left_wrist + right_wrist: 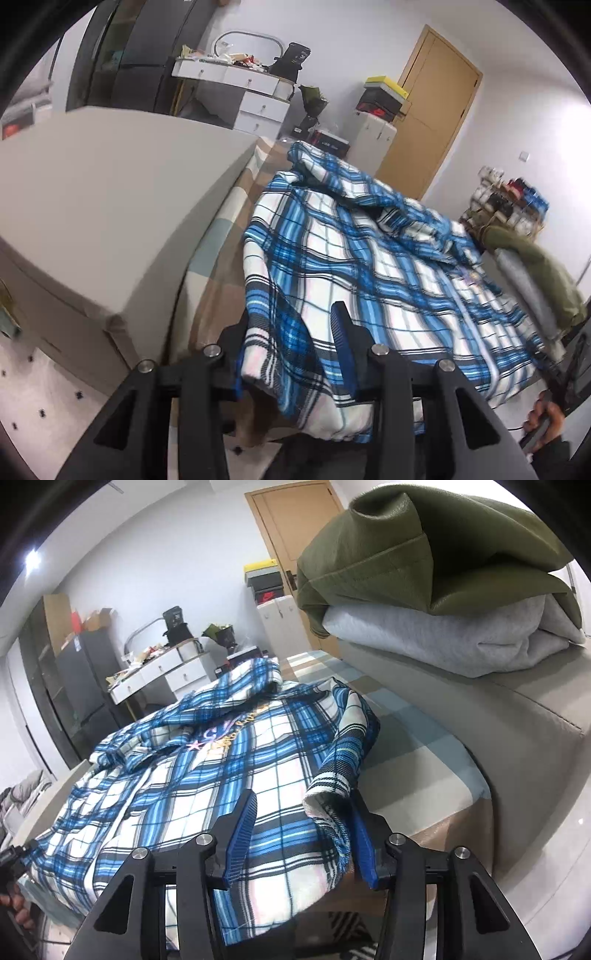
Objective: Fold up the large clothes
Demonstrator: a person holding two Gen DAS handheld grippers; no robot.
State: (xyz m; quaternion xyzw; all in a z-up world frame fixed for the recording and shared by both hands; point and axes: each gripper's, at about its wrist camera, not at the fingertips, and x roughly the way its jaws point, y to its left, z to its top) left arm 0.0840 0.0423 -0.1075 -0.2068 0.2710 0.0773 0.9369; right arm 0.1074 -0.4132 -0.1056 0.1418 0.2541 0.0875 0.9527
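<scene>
The left gripper [295, 332] has its jaws part-way apart with a folded-over edge of the blue plaid hoodie [369, 266] lying between them. Whether the pads press on the cloth I cannot tell, since the left finger is hidden behind the fabric. The right gripper [301, 834] also stands part-way open. A turned-back flap of the same garment's hem lies against its right pad [364, 849], while the left pad stands clear of the cloth, so it does not look like a grip.

Beyond the fingers, the hoodie lies spread on the checked bedsheet [413, 738], hem toward the grippers and hood toward the far end. Its body is roughly flat, though rumpled around the hood and chest. Both side edges near the hem look turned inward, and a sleeve lies bunched across the upper part. To my eye this is an early stage of the fold: the sides are being brought in, and the lengthwise fold and a final squaring-up are left.

On the padded bed frame [517, 701] to the right, an olive garment [424, 546] sits on a grey one [461, 642], both folded and stacked, which suggests some of the pile is done. A person's hand [546, 421] shows at the right edge of the left view.
</scene>
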